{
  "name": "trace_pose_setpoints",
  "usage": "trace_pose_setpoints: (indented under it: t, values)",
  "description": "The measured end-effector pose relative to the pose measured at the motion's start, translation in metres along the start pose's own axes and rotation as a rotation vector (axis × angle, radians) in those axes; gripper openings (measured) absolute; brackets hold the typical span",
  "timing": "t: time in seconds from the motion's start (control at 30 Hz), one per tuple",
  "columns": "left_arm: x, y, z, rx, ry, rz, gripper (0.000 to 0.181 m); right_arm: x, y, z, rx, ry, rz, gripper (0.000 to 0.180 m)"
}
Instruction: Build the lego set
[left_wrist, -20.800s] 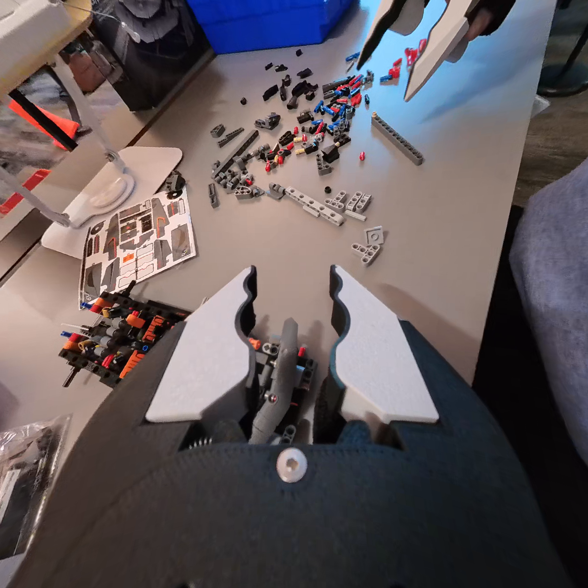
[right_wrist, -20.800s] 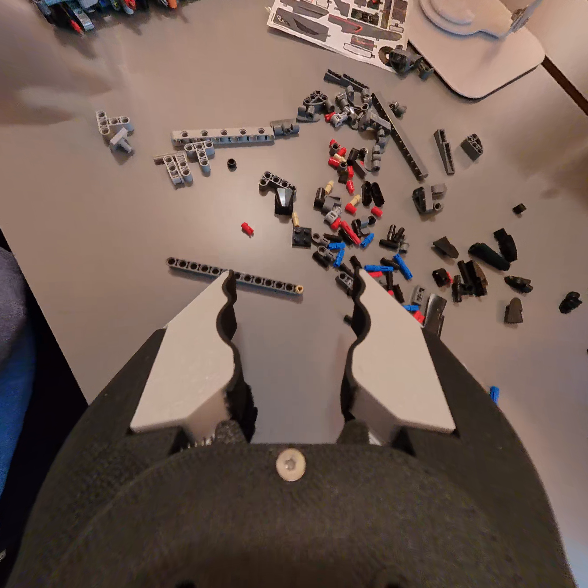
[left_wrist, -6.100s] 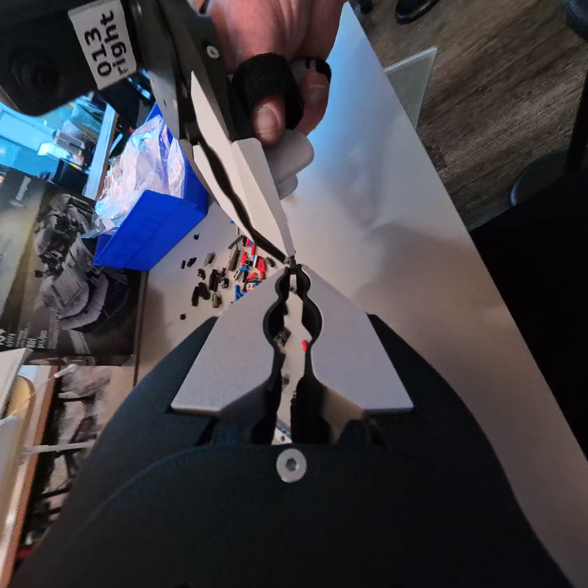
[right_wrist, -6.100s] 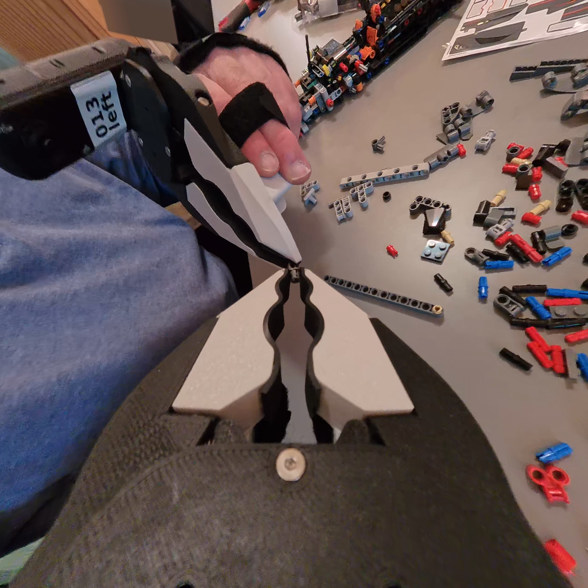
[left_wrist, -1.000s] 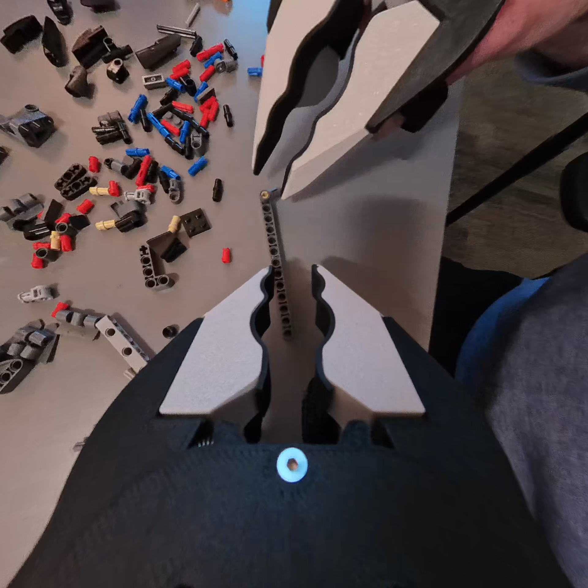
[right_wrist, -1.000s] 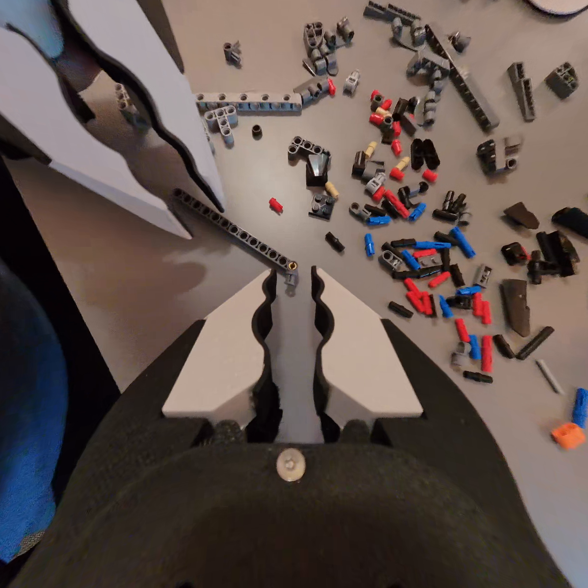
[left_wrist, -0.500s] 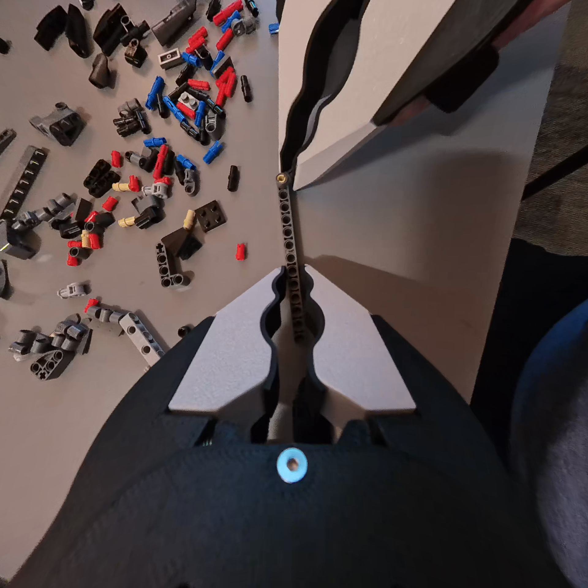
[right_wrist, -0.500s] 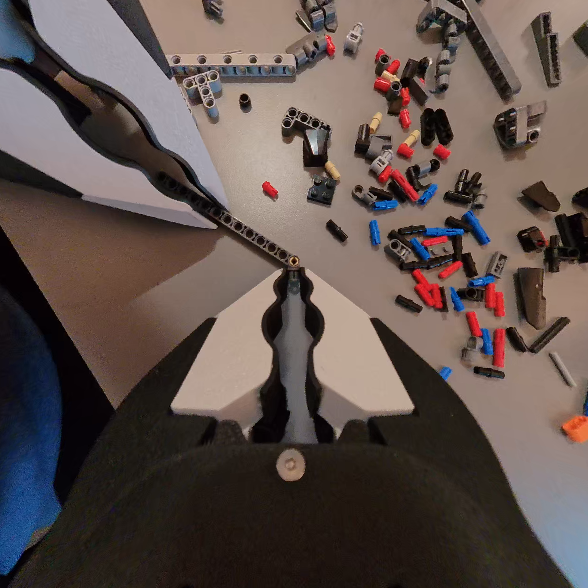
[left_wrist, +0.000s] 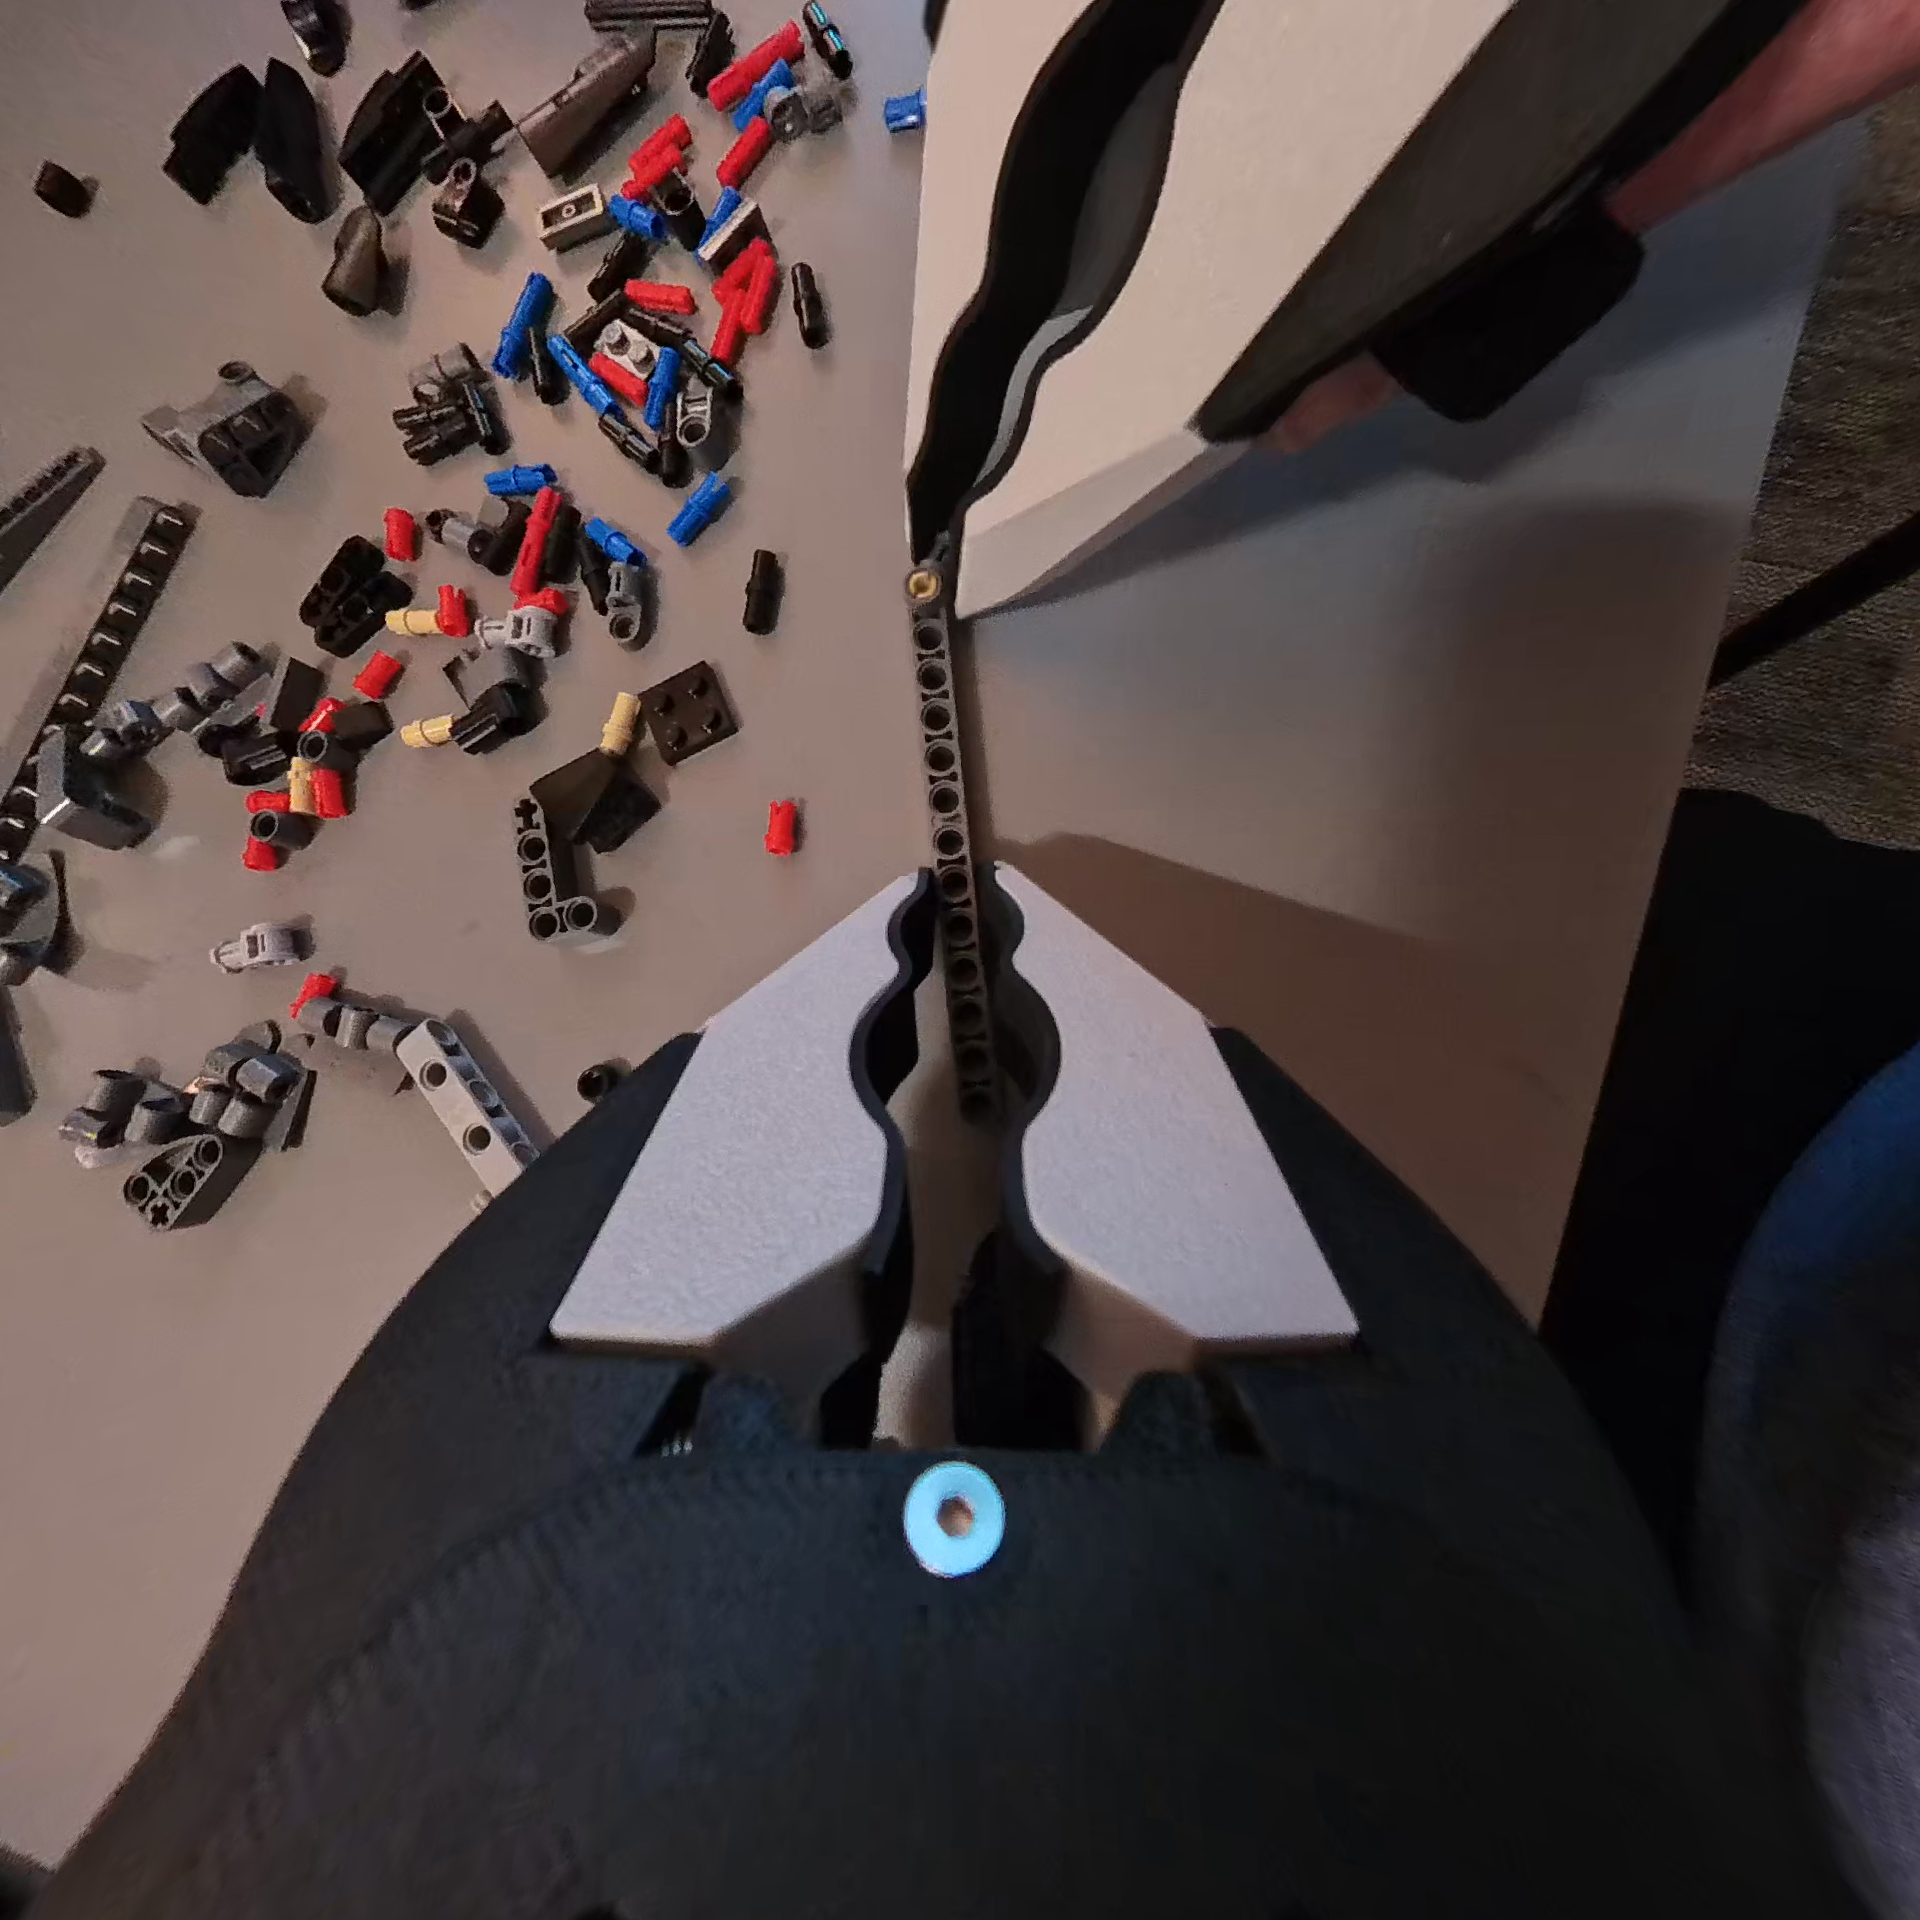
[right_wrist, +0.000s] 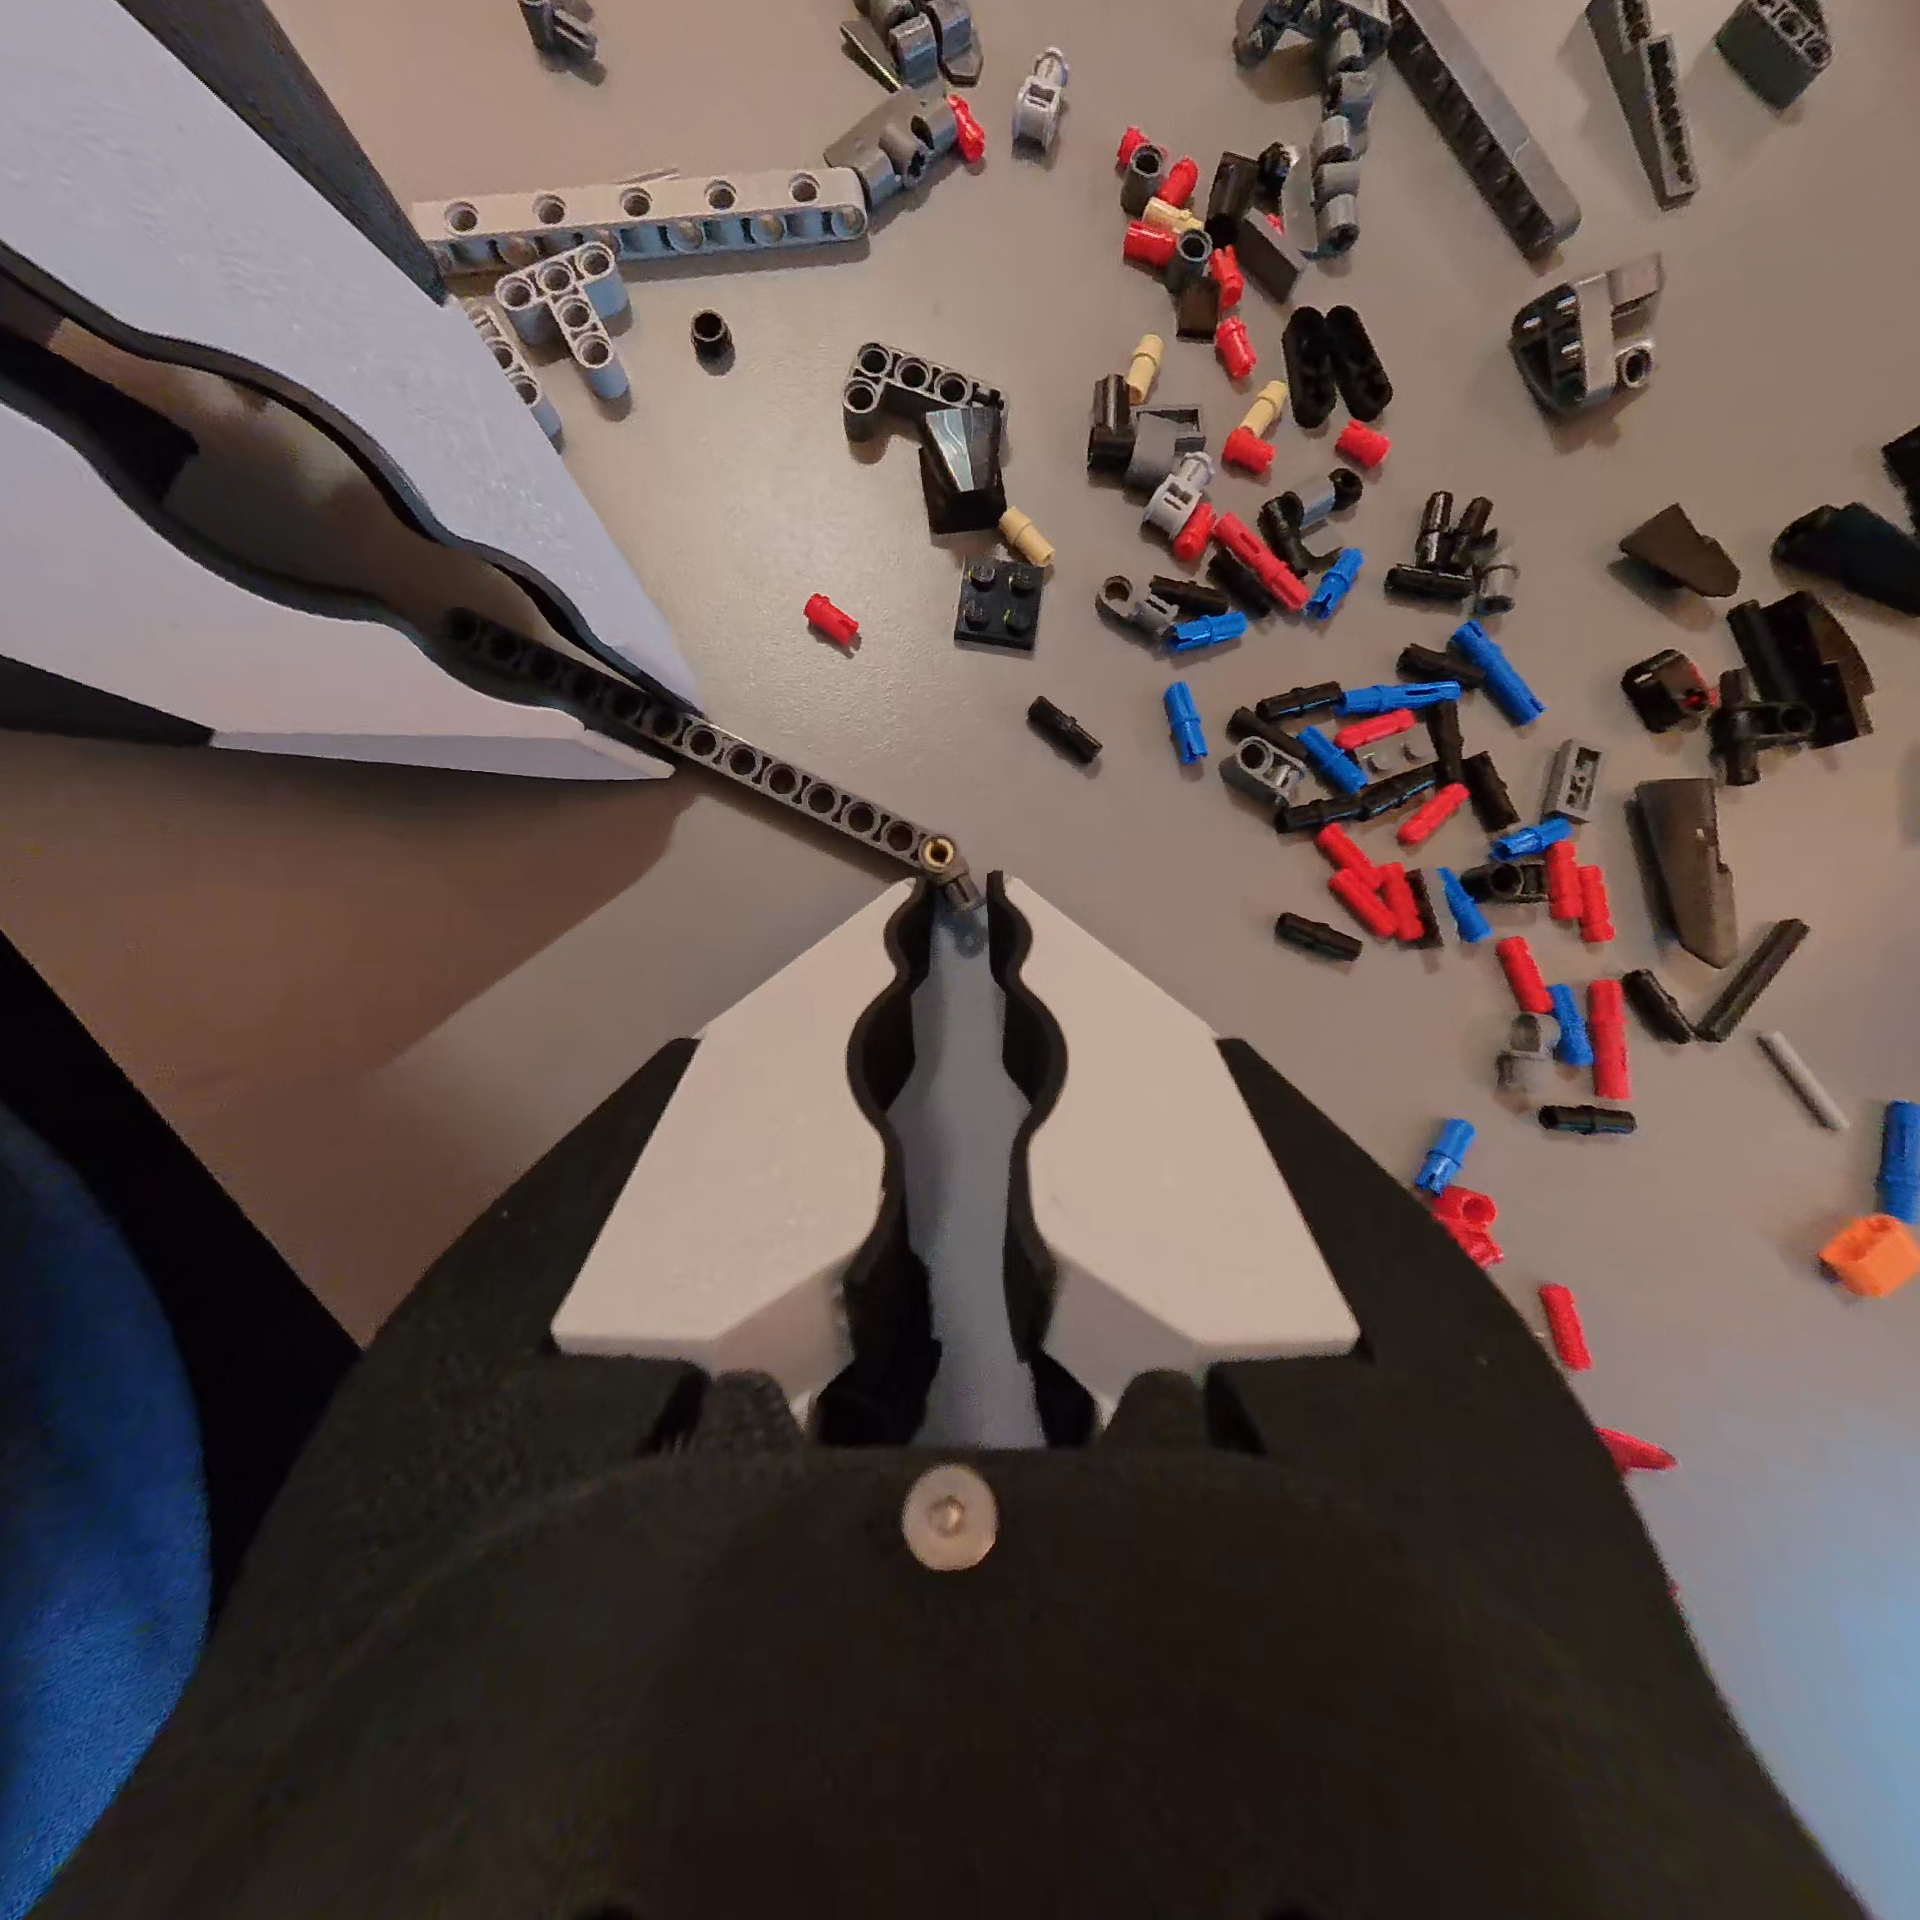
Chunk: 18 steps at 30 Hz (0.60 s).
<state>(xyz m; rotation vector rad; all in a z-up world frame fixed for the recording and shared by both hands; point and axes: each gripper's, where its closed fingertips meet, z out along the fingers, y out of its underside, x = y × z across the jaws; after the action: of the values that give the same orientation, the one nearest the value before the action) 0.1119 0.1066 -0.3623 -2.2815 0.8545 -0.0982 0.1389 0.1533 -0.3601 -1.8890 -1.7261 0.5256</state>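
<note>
A long dark grey beam with holes (left_wrist: 940, 748) lies between my two grippers, low over the grey table. My left gripper (left_wrist: 958, 885) is shut on its near end. The far end hole holds a tan pin (left_wrist: 923, 584). My right gripper (left_wrist: 935, 540) meets that end from above. In the right wrist view the right gripper (right_wrist: 954, 883) is shut on a small dark grey pin (right_wrist: 961, 890) that touches the beam (right_wrist: 800, 790) beside the tan pin (right_wrist: 938, 852). The left gripper (right_wrist: 675, 740) grips the beam's other end at the upper left.
Loose red, blue and black pins (right_wrist: 1403, 831) lie scattered to the right of the right gripper. A light grey beam (right_wrist: 644, 223), a black 2x2 plate (right_wrist: 1000, 603) and an orange piece (right_wrist: 1870, 1252) lie around them. The table edge (left_wrist: 1662, 831) runs close by on the right. A person's blue clothing (right_wrist: 94, 1455) is beyond it. The grippers' ends are close to 6 centimetres from one another.
Over the last second both grippers closed: the left on the beam's near end, the right on the small pin at its far end. Both views moved closer to the beam.
</note>
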Motion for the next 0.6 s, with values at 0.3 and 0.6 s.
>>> trace_pose_setpoints:
  t: [0.3,0.6]
  values:
    - [0.0004,-0.0007,0.0006,0.005,0.002,-0.001,0.006,-0.0062,0.0038,-0.0024,0.008,-0.010,0.024,0.004]
    - [0.0008,-0.0051,0.0044,0.011,-0.006,-0.005,0.006,0.0012,0.0011,0.0001,0.030,-0.016,0.031,0.004]
